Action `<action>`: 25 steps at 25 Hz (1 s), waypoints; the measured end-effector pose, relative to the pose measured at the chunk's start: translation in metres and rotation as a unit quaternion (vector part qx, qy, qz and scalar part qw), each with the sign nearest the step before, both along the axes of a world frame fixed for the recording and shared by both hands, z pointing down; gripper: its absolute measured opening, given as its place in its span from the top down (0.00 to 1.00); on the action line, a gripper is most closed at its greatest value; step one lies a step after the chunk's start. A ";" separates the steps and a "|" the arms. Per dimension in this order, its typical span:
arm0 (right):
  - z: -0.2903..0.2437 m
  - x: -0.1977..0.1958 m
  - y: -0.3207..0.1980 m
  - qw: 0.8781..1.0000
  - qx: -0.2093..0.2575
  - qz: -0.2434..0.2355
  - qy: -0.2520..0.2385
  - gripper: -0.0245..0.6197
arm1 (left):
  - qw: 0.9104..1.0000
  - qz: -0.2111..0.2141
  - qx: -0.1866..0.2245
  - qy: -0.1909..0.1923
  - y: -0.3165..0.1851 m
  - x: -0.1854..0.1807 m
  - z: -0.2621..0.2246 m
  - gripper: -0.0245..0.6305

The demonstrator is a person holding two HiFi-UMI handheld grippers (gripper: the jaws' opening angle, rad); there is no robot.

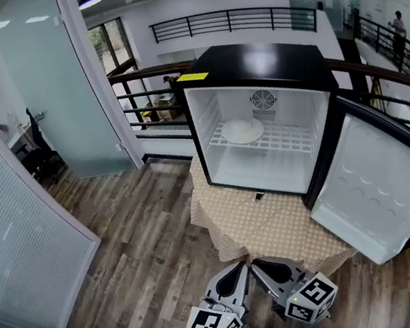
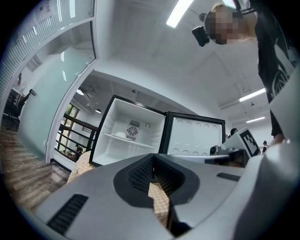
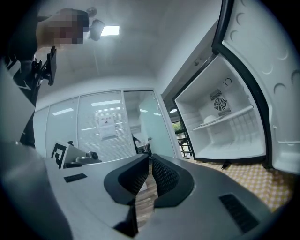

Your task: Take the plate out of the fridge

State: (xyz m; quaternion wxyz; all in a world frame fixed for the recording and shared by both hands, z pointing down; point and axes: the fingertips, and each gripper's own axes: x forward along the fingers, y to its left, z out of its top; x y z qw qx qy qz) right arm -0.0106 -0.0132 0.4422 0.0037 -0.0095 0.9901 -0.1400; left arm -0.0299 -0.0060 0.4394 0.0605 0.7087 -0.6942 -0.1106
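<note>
**Grippers.** Left gripper (image 1: pixel 240 269) and right gripper (image 1: pixel 257 266) sit side by side at the lower edge of the head view, tips near each other and aimed at the fridge. Each gripper's own view shows the jaws drawn together to a narrow slit with nothing between them.

**Desk.** The desk (image 1: pixel 230 232) is just beyond the tips and is covered by a checked tan cloth (image 1: pixel 292 234). It carries the fridge.

**Fridge.** A small black fridge (image 1: pixel 258 60) with a white interior.
- The door (image 1: pixel 376 187) is swung fully open to the right, and its inner face is moulded with round dimples.
- A white wire shelf (image 1: pixel 293 138) spans the cavity at mid-height.
- Contents: one white plate (image 1: pixel 243 130), lying flat on the shelf, left of centre, below the round fan grille (image 1: pixel 263 100) in the back wall.

**Writing.**
- A yellow label (image 1: pixel 193 77) is on the fridge's top front edge, at the left corner. Its print is too small to read.
- A paper notice (image 3: pixel 108 125) is on a glass wall. Its text is illegible.

**View differences.**
- Only the head view shows the yellow label and the fridge top.
- Only the right gripper view shows the notice, together with the left gripper's cube (image 3: pixel 60 155).
- The left gripper view shows the right gripper's cube (image 2: pixel 248 142) beside the open door.

**Beyond.** A wood-plank floor (image 1: pixel 140 238), a frosted glass partition (image 1: pixel 48 83) at left, and a black railing (image 1: pixel 229 20) behind the fridge.
</note>
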 end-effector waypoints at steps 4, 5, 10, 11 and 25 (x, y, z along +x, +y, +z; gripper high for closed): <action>0.003 -0.027 -0.007 1.000 -0.005 0.016 0.001 0.90 | 1.000 0.011 -0.002 0.001 -0.008 -0.027 0.004 0.95; 0.005 -0.032 -0.008 1.000 -0.006 0.019 0.002 0.90 | 1.000 0.014 -0.003 0.000 -0.009 -0.033 0.006 0.95; 0.014 -0.055 -0.014 1.000 -0.007 0.027 0.013 0.90 | 1.000 0.022 -0.001 0.010 -0.019 -0.058 0.012 0.95; 0.016 -0.057 -0.016 0.999 -0.009 0.029 0.016 0.90 | 1.000 0.023 0.000 0.014 -0.022 -0.061 0.013 0.95; 0.011 -0.110 -0.097 0.998 -0.016 0.058 0.006 0.90 | 0.999 0.043 0.011 0.006 -0.097 -0.110 0.004 0.95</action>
